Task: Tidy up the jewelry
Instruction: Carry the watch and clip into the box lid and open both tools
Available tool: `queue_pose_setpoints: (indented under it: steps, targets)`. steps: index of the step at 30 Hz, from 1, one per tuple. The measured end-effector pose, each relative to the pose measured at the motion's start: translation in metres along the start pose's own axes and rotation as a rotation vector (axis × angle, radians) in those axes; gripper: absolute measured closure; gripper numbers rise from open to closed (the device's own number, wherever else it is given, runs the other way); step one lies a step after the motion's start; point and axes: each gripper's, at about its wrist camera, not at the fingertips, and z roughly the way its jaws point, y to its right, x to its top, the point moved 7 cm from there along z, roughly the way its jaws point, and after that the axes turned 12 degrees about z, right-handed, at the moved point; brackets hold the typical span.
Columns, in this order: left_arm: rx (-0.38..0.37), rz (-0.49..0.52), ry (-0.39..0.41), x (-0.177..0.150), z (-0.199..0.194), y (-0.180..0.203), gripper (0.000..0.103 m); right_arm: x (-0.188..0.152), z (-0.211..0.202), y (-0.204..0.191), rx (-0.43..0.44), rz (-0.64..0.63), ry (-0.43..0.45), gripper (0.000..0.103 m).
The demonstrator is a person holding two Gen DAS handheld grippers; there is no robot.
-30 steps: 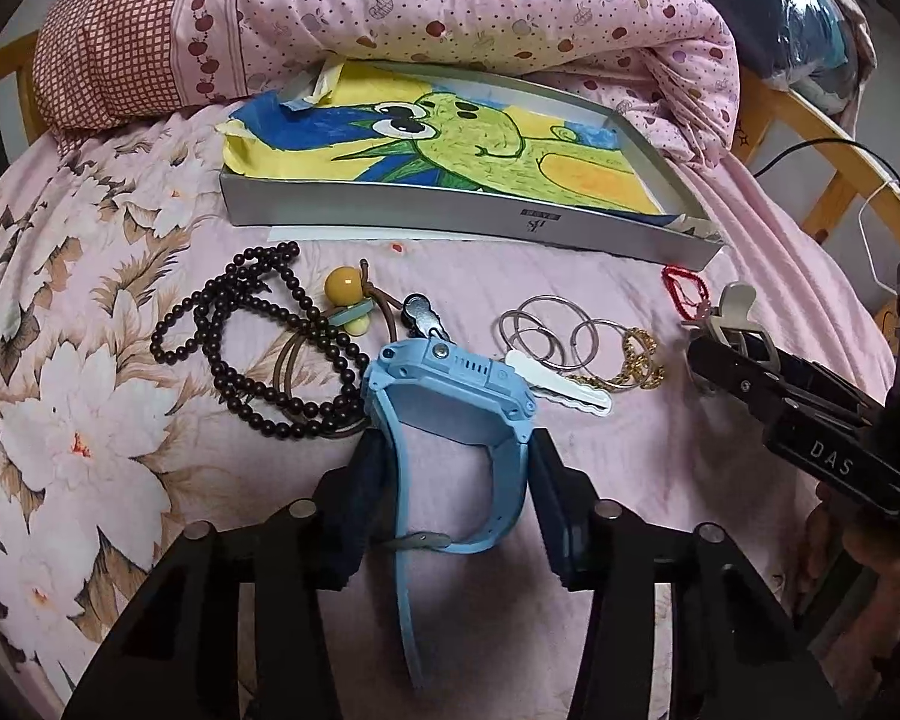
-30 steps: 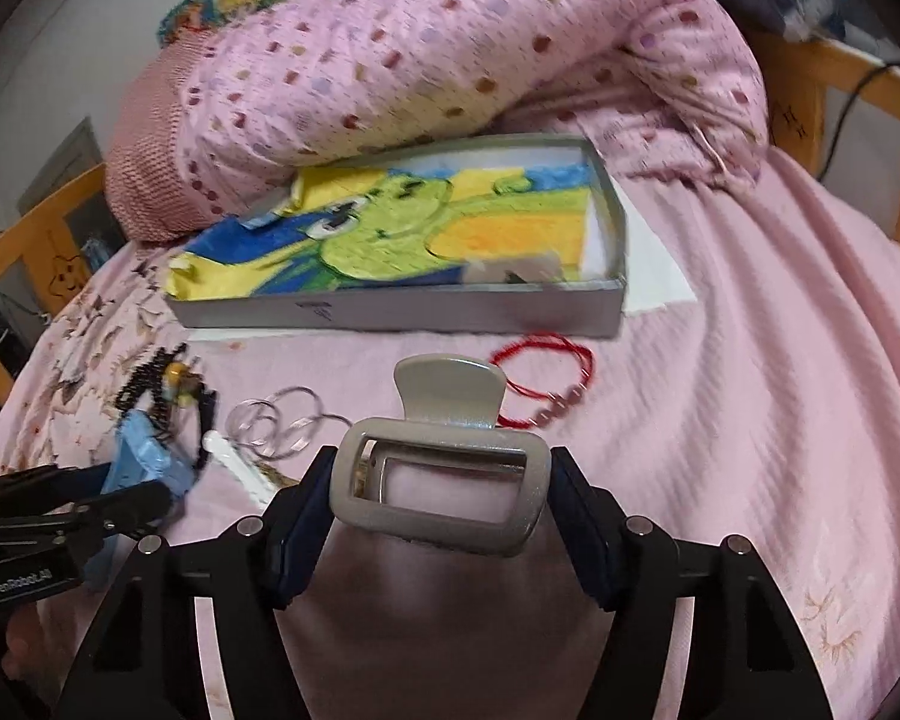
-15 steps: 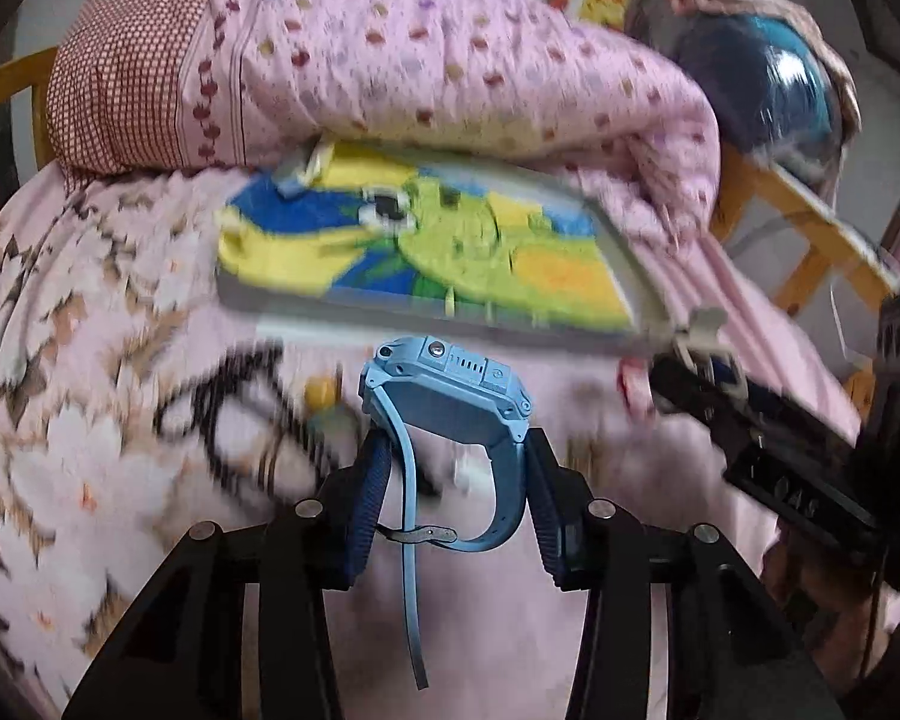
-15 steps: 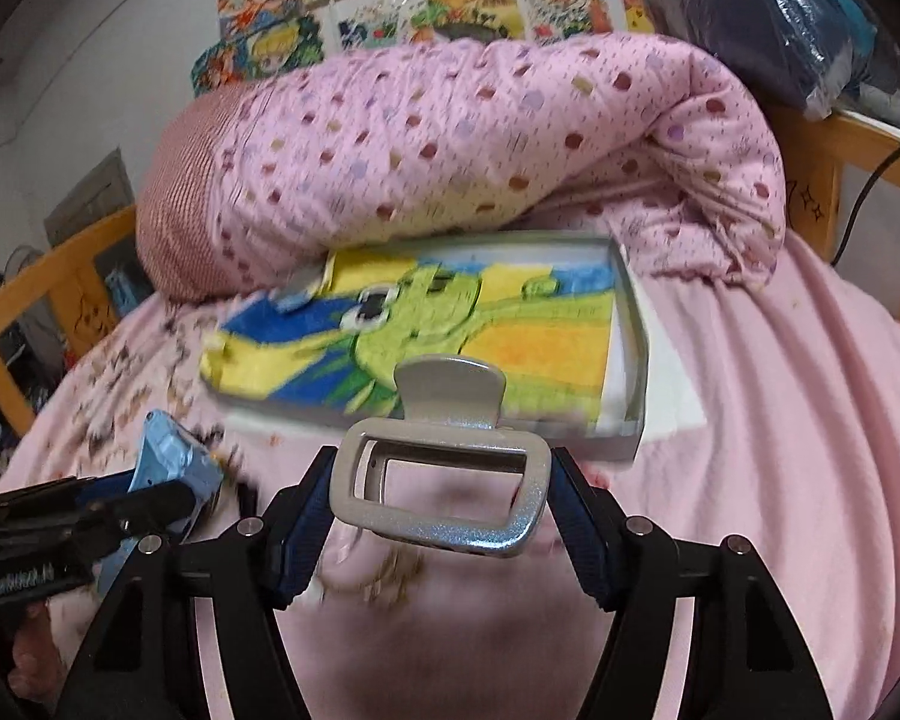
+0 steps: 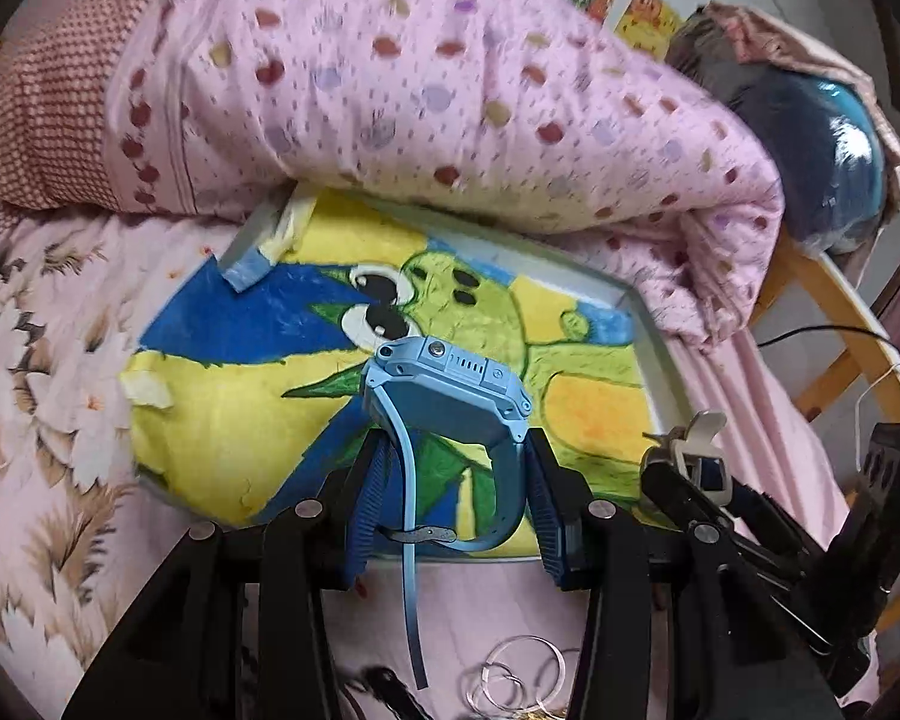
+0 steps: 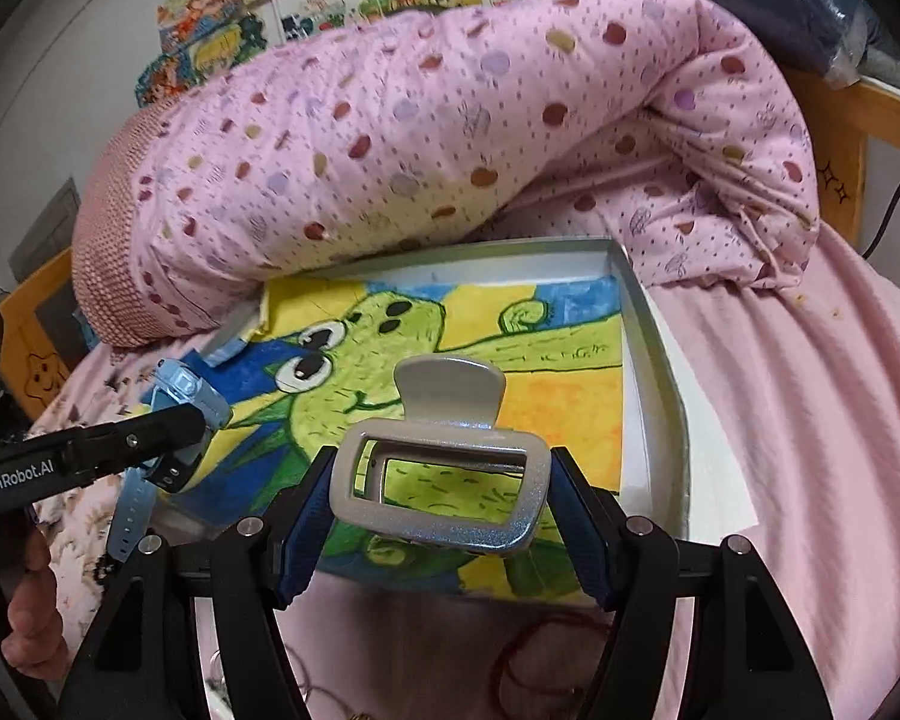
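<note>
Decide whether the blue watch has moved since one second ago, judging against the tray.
Yes. The blue watch, clamped in the left hand-held gripper, went from near the beads forward over the tray.

The tray (image 5: 660,336) was placed ahead of both grippers, backed by the quilt (image 5: 450,90); rings (image 5: 510,678) were left below the left gripper (image 5: 450,498).

Blue watch (image 5: 450,384) and silver hair clip (image 6: 444,480) held above painted tray (image 6: 648,372).

A pink bed (image 6: 810,420) carries the shallow grey tray (image 6: 648,348) with its cartoon lining. The rolled quilt (image 5: 450,90) lies behind, overlapping the tray's far edge. Silver rings (image 5: 513,681) and a red cord (image 6: 546,630) rest on the bedding nearer the cameras.
</note>
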Motion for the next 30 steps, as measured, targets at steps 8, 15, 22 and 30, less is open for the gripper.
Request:
queue_pose_setpoints:
  steps: [8, 15, 22, 30]
  targets:
    - [-0.012, 0.015, -0.092, -0.008, 0.026, -0.014, 0.063, -0.007, 0.019, 0.006, -0.061, -0.004, -0.055, 0.037]
    - [-0.038, -0.011, -0.121, -0.012, 0.026, -0.021, 0.056, -0.008, 0.020, 0.012, -0.108, 0.024, -0.092, 0.029]
    - [-0.035, -0.010, -0.040, 0.008, -0.016, -0.030, 0.037, 0.017, -0.013, 0.000, -0.121, -0.010, -0.118, 0.012]
    - [0.038, 0.084, 0.054, 0.037, -0.098, -0.023, 0.028, 0.041, -0.088, -0.089, -0.099, -0.210, -0.193, 0.004]
